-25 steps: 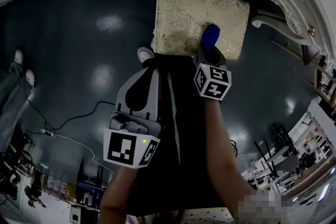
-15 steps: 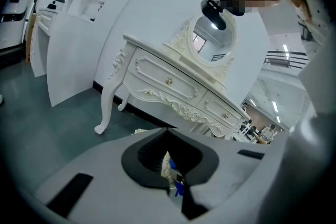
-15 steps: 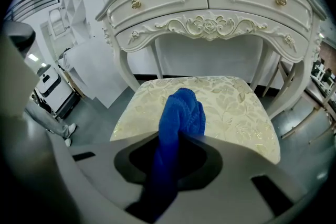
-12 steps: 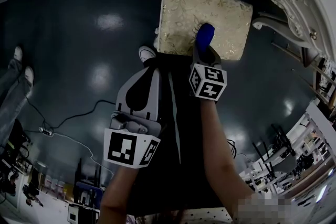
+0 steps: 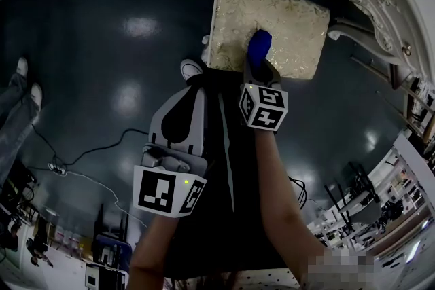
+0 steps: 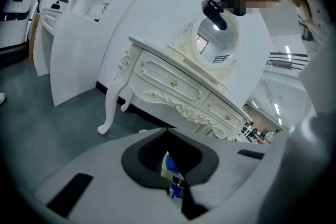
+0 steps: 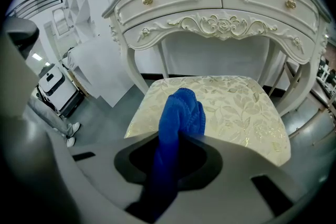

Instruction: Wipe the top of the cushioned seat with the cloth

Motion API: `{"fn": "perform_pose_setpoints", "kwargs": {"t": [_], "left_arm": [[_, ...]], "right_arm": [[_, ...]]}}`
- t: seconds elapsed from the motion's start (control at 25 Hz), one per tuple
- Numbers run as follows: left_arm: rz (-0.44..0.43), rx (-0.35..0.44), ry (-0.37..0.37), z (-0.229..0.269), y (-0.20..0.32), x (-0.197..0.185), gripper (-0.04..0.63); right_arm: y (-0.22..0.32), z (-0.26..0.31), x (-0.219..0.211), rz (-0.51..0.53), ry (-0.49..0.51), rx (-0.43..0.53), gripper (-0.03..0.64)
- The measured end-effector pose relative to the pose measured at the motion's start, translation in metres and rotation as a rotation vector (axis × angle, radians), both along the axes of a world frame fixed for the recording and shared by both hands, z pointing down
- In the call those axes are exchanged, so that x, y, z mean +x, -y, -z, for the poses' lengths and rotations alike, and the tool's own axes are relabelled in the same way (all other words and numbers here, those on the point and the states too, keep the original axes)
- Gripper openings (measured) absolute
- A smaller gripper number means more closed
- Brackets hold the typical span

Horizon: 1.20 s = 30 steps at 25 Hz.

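Observation:
The cushioned seat (image 5: pixel 268 27) is a square stool with a cream, leaf-patterned top (image 7: pixel 231 107), standing on the dark floor before a white dressing table. A blue cloth (image 5: pixel 259 46) rests on the near part of the seat top, bunched up. My right gripper (image 5: pixel 257 68) is shut on the blue cloth (image 7: pixel 178 118), which sticks out ahead of the jaws. My left gripper (image 5: pixel 185 112) hangs lower at the person's side, away from the seat, jaws closed with nothing held. In the left gripper view the jaws (image 6: pixel 170 165) meet, with only a thin slit between them.
The ornate white dressing table (image 7: pixel 210 2) with drawers and curved legs (image 5: pixel 353 27) stands just behind the seat. A white shoe (image 5: pixel 189 69) sits by the seat's near left corner. Cables (image 5: pixel 81 166) run over the floor at left. Another person's feet (image 5: pixel 27 81) are at far left.
My right gripper and the blue cloth have slid leftward across the near part of the seat top. The left gripper has stayed put.

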State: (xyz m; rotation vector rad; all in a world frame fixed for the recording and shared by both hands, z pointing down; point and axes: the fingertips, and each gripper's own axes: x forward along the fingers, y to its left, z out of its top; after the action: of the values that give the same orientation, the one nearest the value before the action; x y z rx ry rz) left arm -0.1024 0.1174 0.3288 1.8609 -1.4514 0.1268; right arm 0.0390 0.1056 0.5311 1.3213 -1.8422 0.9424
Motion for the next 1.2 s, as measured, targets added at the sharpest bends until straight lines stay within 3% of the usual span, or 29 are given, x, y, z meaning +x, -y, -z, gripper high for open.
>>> {"fn": "perform_pose_setpoints", "kwargs": {"t": [1.2], "left_arm": [[0.060, -0.004, -0.016, -0.004, -0.004, -0.044, -0.005]], "right_arm": [[-0.006, 0.002, -0.065, 0.044, 0.024, -0.008, 0.086]]}}
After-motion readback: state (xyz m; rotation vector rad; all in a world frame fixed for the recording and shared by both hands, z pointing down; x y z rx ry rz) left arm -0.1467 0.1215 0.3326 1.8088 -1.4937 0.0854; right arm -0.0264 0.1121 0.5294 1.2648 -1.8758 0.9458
